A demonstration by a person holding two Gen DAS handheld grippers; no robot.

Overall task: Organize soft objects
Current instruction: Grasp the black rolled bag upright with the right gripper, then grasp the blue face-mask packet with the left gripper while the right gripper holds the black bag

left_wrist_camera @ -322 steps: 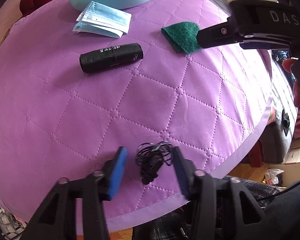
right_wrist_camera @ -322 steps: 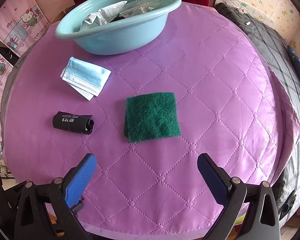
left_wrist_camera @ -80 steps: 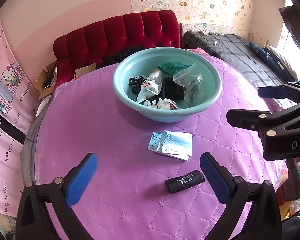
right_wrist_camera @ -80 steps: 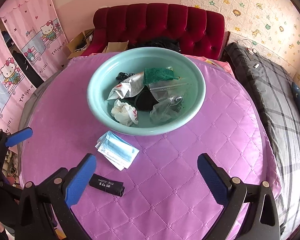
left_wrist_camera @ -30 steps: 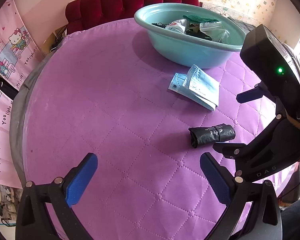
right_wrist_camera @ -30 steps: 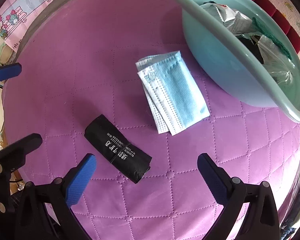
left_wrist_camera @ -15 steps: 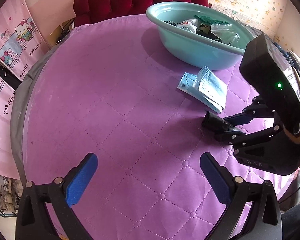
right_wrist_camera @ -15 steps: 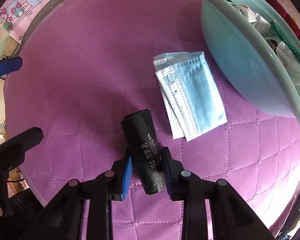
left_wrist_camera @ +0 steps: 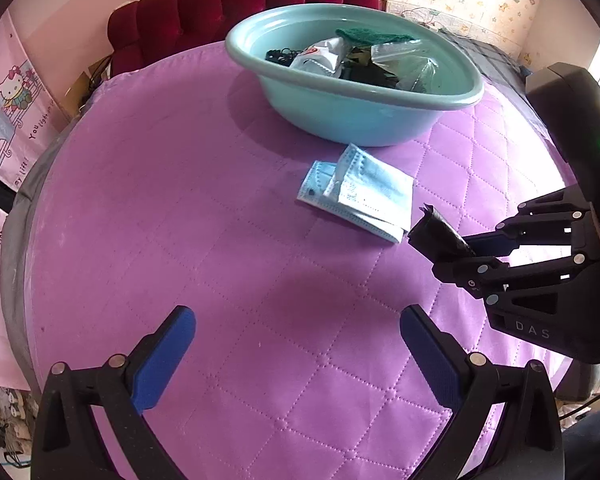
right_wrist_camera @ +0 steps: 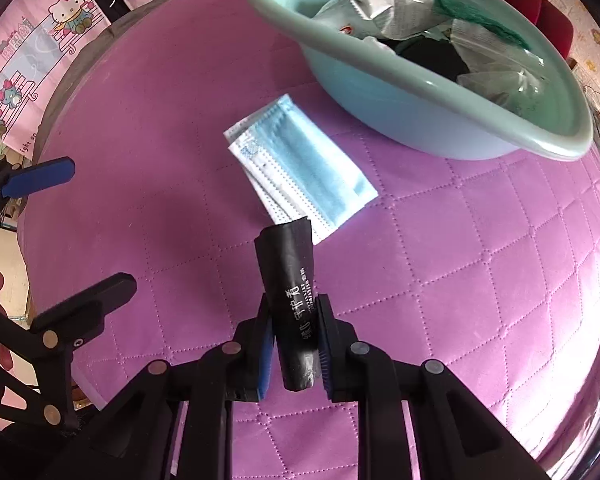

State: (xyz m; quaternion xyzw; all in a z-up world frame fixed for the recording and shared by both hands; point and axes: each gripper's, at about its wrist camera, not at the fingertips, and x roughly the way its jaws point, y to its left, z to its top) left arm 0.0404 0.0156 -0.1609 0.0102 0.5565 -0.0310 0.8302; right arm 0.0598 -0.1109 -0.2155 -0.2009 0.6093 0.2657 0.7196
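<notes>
My right gripper is shut on a black roll of bags and holds it above the purple quilted table. The roll also shows in the left wrist view, clamped by the right gripper. A stack of blue face masks lies on the cloth beyond the roll; it also shows in the left wrist view. A teal basin behind the masks holds a green scouring pad, packets and plastic bags. My left gripper is open and empty over the near cloth.
A red tufted sofa stands behind the table. Pink cartoon curtains hang at the left. The left gripper's blue pad shows at the left edge of the right wrist view.
My right gripper has lifted the black roll off the cloth and carried it a little toward the masks. The left gripper has stayed open.
</notes>
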